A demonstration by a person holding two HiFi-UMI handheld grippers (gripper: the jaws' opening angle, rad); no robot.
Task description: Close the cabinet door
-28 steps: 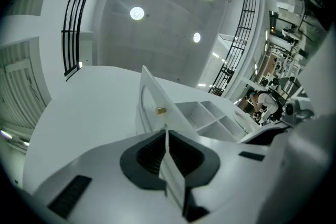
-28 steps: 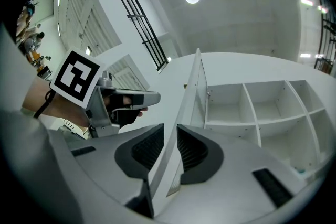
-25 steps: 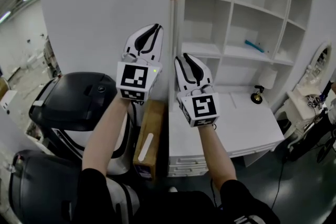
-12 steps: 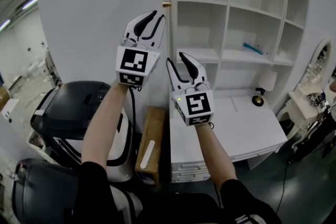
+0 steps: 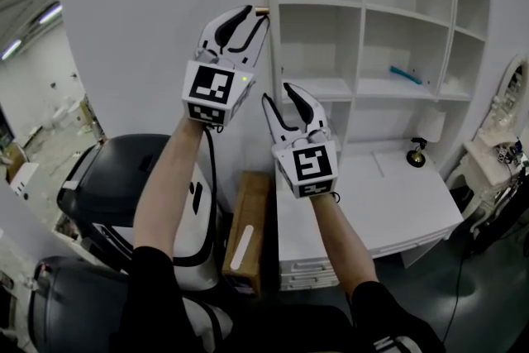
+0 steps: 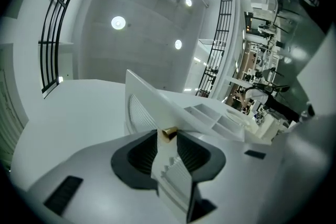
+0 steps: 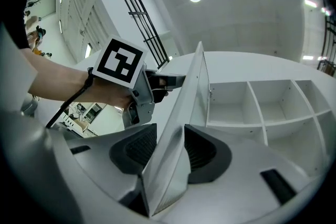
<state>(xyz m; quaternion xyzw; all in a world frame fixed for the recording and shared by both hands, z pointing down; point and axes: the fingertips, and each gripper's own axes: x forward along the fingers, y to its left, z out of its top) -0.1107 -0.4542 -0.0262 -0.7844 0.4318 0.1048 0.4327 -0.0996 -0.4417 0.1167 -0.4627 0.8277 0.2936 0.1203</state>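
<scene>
The white cabinet door (image 5: pixel 149 37) stood open, its broad face to my left and its knob edge just beside the left side of the open shelves (image 5: pixel 364 8). My left tool (image 5: pixel 253 15) was raised at the upper part of that edge. In the left gripper view its jaws had just been opening and stood wide apart, with the door's thin edge running between them and the small brass knob (image 6: pixel 168 134) sitting between the jaw tips; the pads did not press on either. My right tool (image 5: pixel 278 95) was lower on the same edge, nearer to me. In the right gripper view its jaws had likewise just been opening and stood fully apart astride the door edge, gripping nothing, with a clear gap on the left pad's side. A teal object (image 5: pixel 404 74) lay on one middle shelf. Below the shelves was a white desk (image 5: pixel 388 202) carrying a small dark object (image 5: pixel 416 153). A brown cardboard box (image 5: pixel 248 231) stood on the floor just left of the desk.
</scene>
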